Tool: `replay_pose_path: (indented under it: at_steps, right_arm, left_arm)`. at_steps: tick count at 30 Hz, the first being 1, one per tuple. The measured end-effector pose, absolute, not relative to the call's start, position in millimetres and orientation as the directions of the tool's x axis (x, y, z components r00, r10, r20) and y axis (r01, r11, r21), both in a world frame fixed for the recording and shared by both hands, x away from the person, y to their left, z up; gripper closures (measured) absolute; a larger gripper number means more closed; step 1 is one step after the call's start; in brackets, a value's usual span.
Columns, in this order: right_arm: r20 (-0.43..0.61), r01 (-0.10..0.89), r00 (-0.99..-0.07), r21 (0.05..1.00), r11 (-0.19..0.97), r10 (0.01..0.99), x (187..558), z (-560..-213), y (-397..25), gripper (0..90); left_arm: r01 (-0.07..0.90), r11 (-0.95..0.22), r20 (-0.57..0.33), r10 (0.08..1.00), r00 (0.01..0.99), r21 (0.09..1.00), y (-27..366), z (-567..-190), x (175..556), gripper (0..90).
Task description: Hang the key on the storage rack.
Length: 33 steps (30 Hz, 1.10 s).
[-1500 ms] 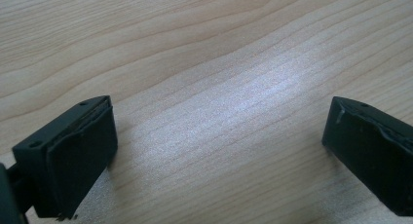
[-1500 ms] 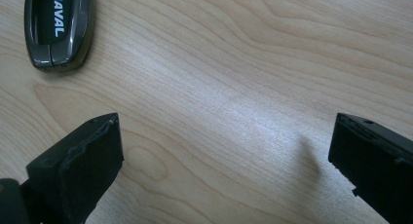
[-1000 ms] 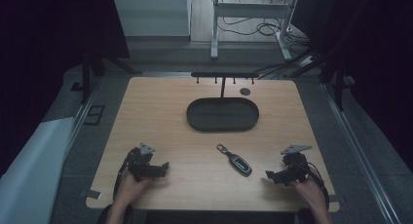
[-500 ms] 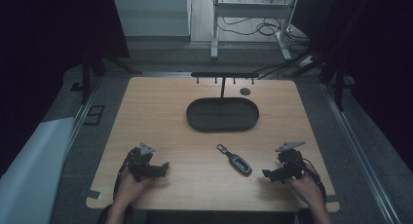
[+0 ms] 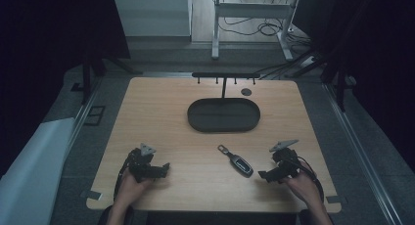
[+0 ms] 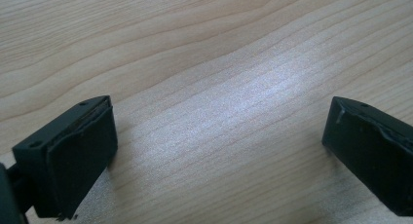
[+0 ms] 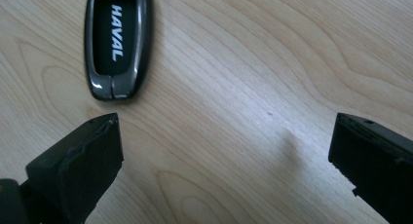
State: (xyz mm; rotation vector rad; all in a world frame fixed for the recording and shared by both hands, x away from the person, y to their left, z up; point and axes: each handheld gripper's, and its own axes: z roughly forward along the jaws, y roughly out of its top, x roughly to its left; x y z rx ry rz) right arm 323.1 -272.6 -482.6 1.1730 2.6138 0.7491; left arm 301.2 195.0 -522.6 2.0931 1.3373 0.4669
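A dark car key fob (image 5: 238, 162) with a metal loop lies on the wooden table (image 5: 166, 112), front centre-right; in the right gripper view the car key fob (image 7: 117, 41) shows white lettering, just beyond the left jaw. My right gripper (image 5: 264, 176) (image 7: 226, 153) stands open just right of the fob, nothing between its jaws. Over bare wood at the front left, my left gripper (image 5: 165, 168) (image 6: 219, 136) is open and holds nothing.
A black oval tray (image 5: 224, 115) sits at the table's centre back. Behind it stands a black rack with small hooks (image 5: 225, 76), and a small dark disc (image 5: 246, 92) lies beside its post. The floor beyond holds cables and desk legs.
My right gripper has moved left toward the key fob. The left gripper has stayed where it was.
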Motion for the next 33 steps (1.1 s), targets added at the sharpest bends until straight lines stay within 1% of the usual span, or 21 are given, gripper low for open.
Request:
replay_pose_path:
  at_steps: [7,21,25,29,30,33]
  right_arm:
    - [0.059,0.652,-0.688,0.488,0.58,0.723,327.8,-480.0,-260.5,0.0]
    - [0.033,0.636,-0.733,0.386,0.668,0.679,337.0,-480.2,-227.8,0.0]
    - [0.021,0.629,-0.749,0.34,0.699,0.663,341.5,-478.3,-215.8,2.1]
    - [0.012,0.624,-0.755,0.322,0.712,0.655,344.3,-476.8,-208.9,3.0]
    - [0.011,0.626,-0.757,0.299,0.72,0.653,346.0,-476.7,-203.8,4.0]
    - [0.014,0.625,-0.762,0.279,0.729,0.648,347.4,-477.3,-199.5,5.6]
  left_arm:
    - [0.69,-0.309,-0.027,0.903,0.43,0.655,195.0,-522.6,301.2,0.0]
    - [0.69,-0.309,-0.026,0.902,0.43,0.655,195.1,-522.6,301.2,0.0]
    - [0.69,-0.31,-0.026,0.902,0.43,0.654,195.1,-522.5,301.2,0.0]
    - [0.69,-0.31,-0.026,0.903,0.43,0.654,195.1,-522.5,301.2,0.0]
    - [0.691,-0.31,-0.026,0.903,0.43,0.654,195.1,-522.5,301.2,0.0]
    - [0.691,-0.31,-0.027,0.902,0.43,0.654,195.1,-522.5,301.2,0.0]
